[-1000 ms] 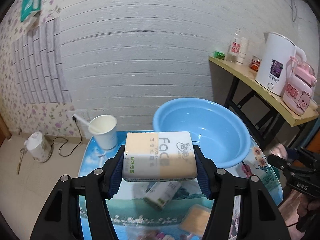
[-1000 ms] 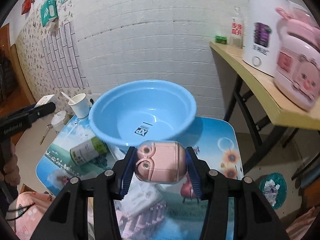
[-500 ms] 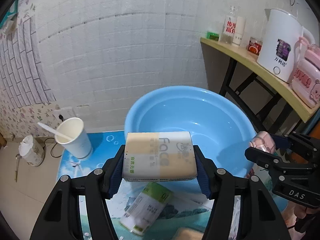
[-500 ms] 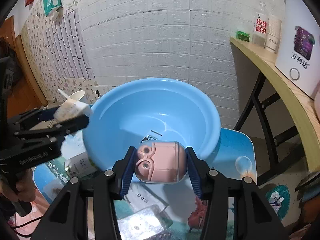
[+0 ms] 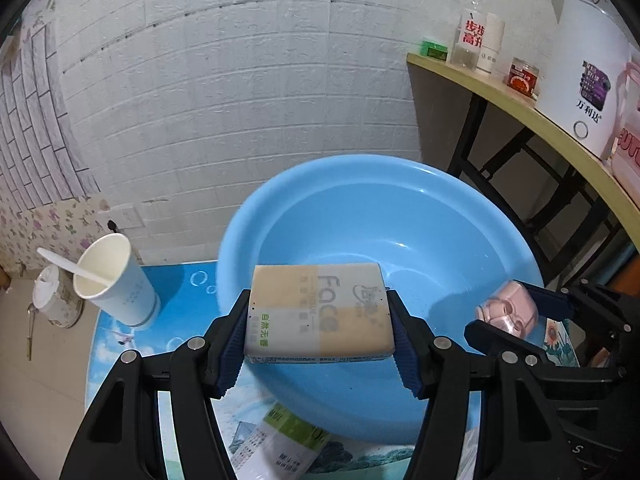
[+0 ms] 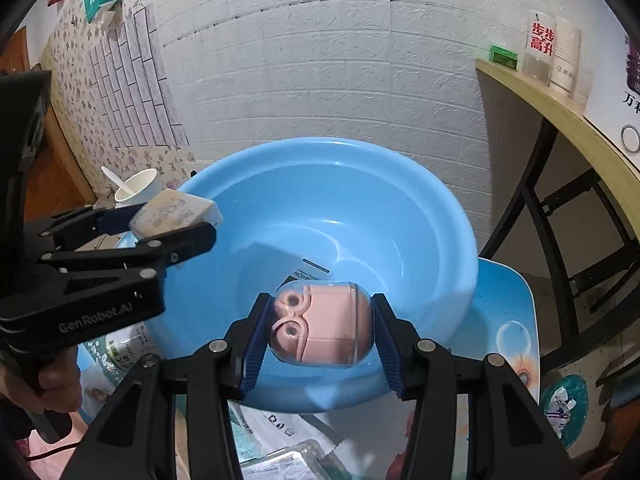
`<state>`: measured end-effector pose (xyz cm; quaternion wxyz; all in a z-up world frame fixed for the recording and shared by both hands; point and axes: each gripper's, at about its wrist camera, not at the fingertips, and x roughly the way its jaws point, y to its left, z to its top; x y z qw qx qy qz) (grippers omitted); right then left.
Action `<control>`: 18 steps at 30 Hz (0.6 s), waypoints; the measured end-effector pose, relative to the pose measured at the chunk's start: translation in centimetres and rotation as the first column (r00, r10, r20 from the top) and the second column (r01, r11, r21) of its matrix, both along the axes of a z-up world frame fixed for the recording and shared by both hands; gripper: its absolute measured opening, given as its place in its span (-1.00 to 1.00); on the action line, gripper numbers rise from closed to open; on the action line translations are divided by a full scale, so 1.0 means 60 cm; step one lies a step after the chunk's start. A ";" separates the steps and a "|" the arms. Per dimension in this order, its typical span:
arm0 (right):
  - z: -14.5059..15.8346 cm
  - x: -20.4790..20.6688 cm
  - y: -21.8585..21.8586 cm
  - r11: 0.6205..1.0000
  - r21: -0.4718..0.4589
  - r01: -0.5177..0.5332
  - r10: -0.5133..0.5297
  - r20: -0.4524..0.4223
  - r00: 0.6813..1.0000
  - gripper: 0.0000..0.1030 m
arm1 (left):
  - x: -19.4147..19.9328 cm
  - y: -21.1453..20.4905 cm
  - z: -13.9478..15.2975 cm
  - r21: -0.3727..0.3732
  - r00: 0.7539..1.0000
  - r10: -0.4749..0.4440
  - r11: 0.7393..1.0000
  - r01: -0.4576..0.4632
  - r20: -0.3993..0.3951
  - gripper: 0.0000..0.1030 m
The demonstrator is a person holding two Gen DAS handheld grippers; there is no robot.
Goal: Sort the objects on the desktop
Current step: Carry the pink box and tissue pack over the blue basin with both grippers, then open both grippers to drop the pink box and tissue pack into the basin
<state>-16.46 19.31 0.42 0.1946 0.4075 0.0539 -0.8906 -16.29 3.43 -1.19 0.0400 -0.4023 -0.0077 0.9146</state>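
Observation:
My left gripper [image 5: 320, 328] is shut on a beige and grey tissue pack [image 5: 318, 312] and holds it above the near rim of the blue basin [image 5: 400, 216]. My right gripper [image 6: 320, 332] is shut on a pink toy in a clear capsule [image 6: 320, 324], held over the near side of the basin [image 6: 360, 200]. The right gripper with the capsule [image 5: 506, 310] shows at the right in the left wrist view. The left gripper with the tissue pack [image 6: 176, 210] shows at the left in the right wrist view. The basin holds only a label sticker.
A paper cup with a spoon [image 5: 114, 280] stands left of the basin on the small blue table [image 5: 176, 292]. A green and white can [image 5: 280, 448] lies below the basin. Clear packets [image 6: 288, 460] lie near the front. A wooden shelf [image 5: 520, 108] with a kettle stands right.
Both grippers have moved forward with their loads, from in front of the basin to over its near rim. The basin now fills more of both views.

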 end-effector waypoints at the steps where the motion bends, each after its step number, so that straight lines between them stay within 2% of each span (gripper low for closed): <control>1: -0.002 -0.002 0.002 1.000 0.001 0.002 -0.002 0.002 1.000 -0.02 | -0.002 0.004 -0.001 -0.005 1.000 -0.004 1.000 0.004 -0.003 0.18; 12: -0.011 -0.005 -0.018 1.000 -0.004 -0.008 0.008 0.005 1.000 -0.02 | 0.002 0.008 -0.011 -0.001 1.000 -0.023 1.000 0.023 0.005 0.21; 14: -0.011 -0.003 -0.020 1.000 -0.001 -0.013 0.013 0.006 1.000 -0.02 | 0.005 0.010 -0.010 0.001 1.000 -0.025 1.000 0.025 -0.001 0.28; 15: -0.012 -0.005 -0.020 1.000 -0.004 -0.016 0.016 0.010 1.000 -0.02 | 0.008 0.011 -0.009 -0.003 1.000 -0.025 1.000 0.025 -0.005 0.41; 18: -0.011 -0.007 -0.022 1.000 -0.001 -0.016 0.016 0.013 1.000 -0.02 | 0.016 0.017 0.000 -0.020 0.999 -0.029 0.999 0.028 -0.030 0.60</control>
